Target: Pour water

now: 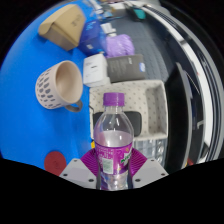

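Observation:
A clear plastic water bottle [113, 135] with a purple cap and a purple label stands upright between my gripper's [112, 163] two fingers. Both purple pads [88, 161] press on its sides at label height. A beige mug [58, 85] with a patterned band lies ahead and to the left of the bottle on the blue table [30, 130], its mouth turned toward the bottle. The bottle's base is hidden below my fingers.
A white slatted basket [146, 100] stands just beyond the bottle to the right. A white box [95, 68], a purple cloth-like thing [118, 46] and a tan box [64, 25] lie farther back. A dark edge runs along the right.

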